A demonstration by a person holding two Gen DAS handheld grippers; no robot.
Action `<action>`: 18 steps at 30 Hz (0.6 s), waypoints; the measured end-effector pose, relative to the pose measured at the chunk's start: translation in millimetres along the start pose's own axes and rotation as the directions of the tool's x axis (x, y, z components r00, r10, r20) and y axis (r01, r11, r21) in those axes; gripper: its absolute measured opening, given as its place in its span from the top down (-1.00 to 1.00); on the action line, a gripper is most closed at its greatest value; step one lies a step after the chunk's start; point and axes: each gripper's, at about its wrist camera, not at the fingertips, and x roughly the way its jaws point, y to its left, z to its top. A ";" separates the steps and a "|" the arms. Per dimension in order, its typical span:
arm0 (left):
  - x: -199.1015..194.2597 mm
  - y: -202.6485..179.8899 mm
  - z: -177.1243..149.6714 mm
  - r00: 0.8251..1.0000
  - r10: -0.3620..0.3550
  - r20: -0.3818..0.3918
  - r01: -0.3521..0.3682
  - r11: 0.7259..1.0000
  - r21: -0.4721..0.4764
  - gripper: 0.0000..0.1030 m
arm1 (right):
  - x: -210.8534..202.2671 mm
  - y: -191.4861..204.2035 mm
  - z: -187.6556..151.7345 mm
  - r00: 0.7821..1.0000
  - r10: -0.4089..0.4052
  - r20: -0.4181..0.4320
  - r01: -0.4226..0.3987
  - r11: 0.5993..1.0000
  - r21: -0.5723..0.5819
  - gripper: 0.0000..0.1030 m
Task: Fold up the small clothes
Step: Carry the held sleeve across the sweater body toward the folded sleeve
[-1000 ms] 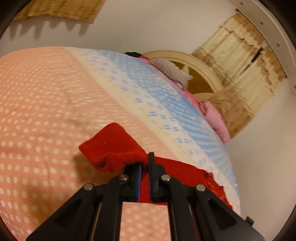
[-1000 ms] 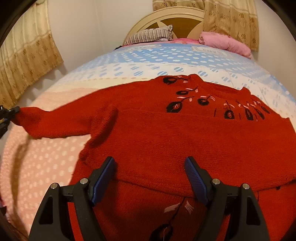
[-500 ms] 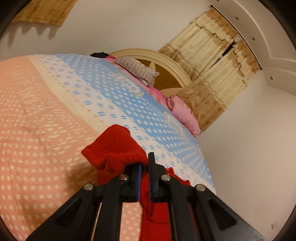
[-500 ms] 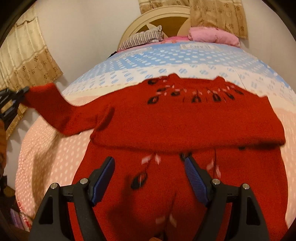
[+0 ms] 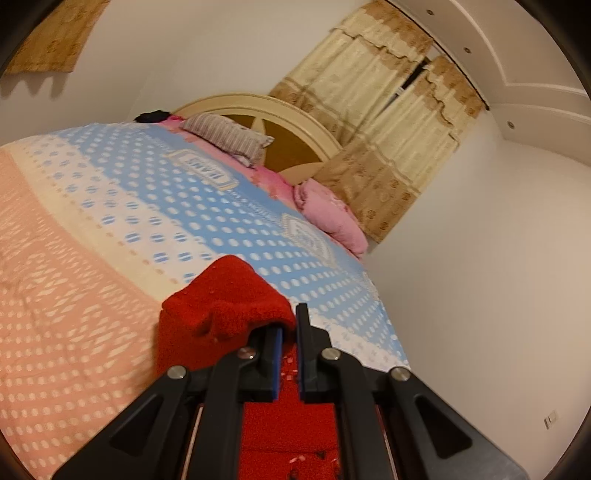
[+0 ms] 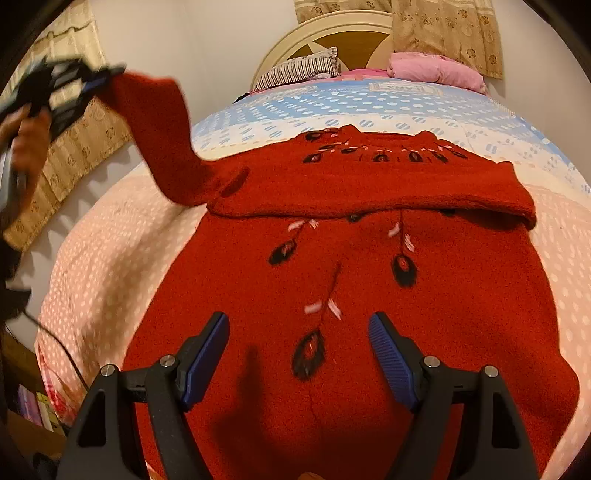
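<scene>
A red knitted sweater (image 6: 369, 280) with dark embroidered flowers lies spread on the bed, its upper part folded over the body. My left gripper (image 5: 289, 332) is shut on the cuff of the sweater's left sleeve (image 5: 225, 299) and holds it high in the air. In the right wrist view that gripper (image 6: 88, 79) is at the upper left, with the sleeve (image 6: 162, 136) hanging from it down to the shoulder. My right gripper (image 6: 298, 332) is open and empty, hovering above the sweater's lower body.
The bed has a dotted pink, cream and blue cover (image 5: 92, 229). A striped pillow (image 6: 299, 70) and pink bedding (image 6: 436, 70) lie by the round headboard (image 6: 332, 35). Curtains (image 5: 391, 122) hang behind. A wall stands to the right of the bed.
My left gripper has lifted the sleeve cuff from bed level high into the air and swung it inwards. My right gripper has drawn back towards the sweater's lower part, still open.
</scene>
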 end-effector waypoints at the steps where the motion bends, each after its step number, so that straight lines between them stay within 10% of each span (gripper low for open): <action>1: 1.6 -6.9 0.5 1.000 -0.009 -0.001 0.009 1.000 0.007 0.89 | -2.1 -1.0 -2.5 1.000 -0.007 0.004 0.007 1.000 -0.004 -0.53; 18: 39.1 -87.1 -12.8 0.994 -0.096 -0.060 0.098 0.994 0.037 0.89 | -9.7 -15.0 -35.8 0.999 -0.015 0.050 0.013 0.999 0.038 -0.53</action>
